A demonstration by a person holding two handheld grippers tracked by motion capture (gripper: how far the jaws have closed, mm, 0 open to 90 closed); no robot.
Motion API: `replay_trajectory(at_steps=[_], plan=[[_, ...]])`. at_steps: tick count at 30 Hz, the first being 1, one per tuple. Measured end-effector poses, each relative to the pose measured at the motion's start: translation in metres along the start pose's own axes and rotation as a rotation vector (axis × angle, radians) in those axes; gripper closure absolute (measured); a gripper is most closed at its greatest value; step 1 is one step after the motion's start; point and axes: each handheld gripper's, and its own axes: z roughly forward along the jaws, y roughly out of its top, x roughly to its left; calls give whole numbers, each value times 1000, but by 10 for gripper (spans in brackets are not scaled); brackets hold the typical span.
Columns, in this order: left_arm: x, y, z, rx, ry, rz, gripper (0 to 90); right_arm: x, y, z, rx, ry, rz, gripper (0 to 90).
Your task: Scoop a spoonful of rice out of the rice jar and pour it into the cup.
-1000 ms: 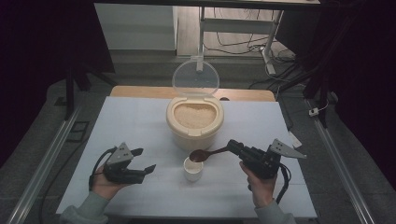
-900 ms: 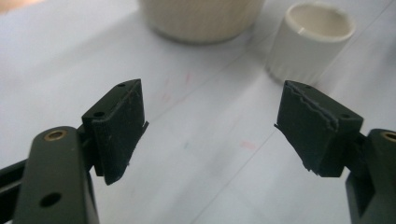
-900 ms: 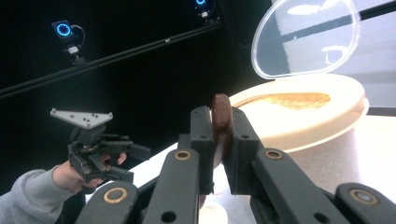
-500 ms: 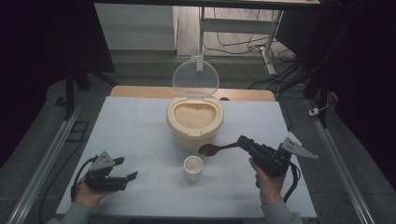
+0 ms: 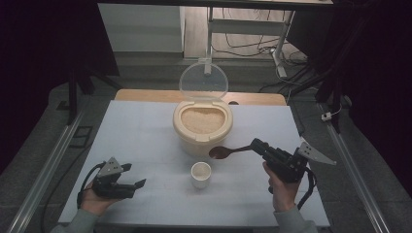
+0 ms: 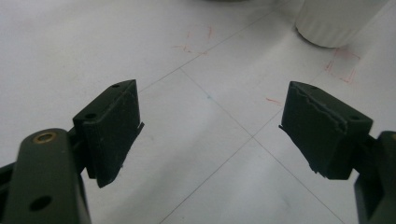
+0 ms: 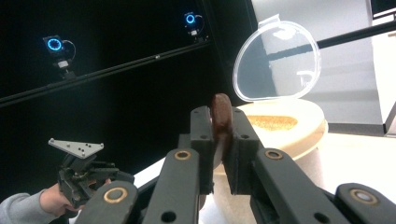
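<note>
- Right tongs (image 5: 256, 144): I am pinching the handle of the brown spoon (image 5: 222, 152); its bowl is hanging between the rice container (image 5: 202, 127) and the small white cup (image 5: 201, 174), higher and farther right than a second ago, when it was over the cup.
- Left tongs (image 5: 137, 184): I am holding them spread with nothing between them; they have just been opening, and have been drawn back from beside the cup to the near left of the counter (image 5: 136, 131).
- Meaning: a spoonful appears delivered; I judge the spoon is heading back to the open container, lid (image 5: 203, 81) upright, for another scoop.
</note>
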Motion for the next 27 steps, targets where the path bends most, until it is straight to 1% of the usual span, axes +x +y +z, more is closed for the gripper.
replay_trajectory(at_steps=[5, 6, 8, 9, 12, 14, 19, 20, 22, 25, 26, 27], plan=[[0, 0, 0, 4, -2, -1, 195, 1, 5, 3, -11, 4, -7, 837], [0, 0, 1, 5, -3, -1, 193, 1, 8, 4, -27, 6, -3, 837], [0, 0, 1, 8, -5, -1, 192, 2, 9, 5, -36, 6, 3, 836], [0, 0, 2, 9, -7, 0, 191, 2, 12, 8, -48, 4, 8, 837], [-1, 2, 3, 15, -9, 2, 188, 2, 14, 12, -54, 3, 4, 836], [-1, 3, 4, 15, -11, 3, 188, 0, 18, 18, -68, -3, 11, 837], [-1, 2, 3, 14, -15, -1, 188, -4, 25, 25, -87, -14, 8, 836], [-1, 2, 3, 13, -14, -1, 187, -6, 29, 30, -87, -34, 5, 837], [-1, 2, 3, 12, -12, -3, 188, -7, 31, 33, -88, -43, 3, 836], [0, 1, 3, 13, -13, -7, 187, -13, 38, 43, -83, -78, -2, 837], [0, 1, 3, 13, -14, -7, 187, -18, 43, 50, -79, -96, -1, 836], [0, 1, 4, 13, -15, -6, 187, -18, 43, 50, -79, -96, -1, 836]])
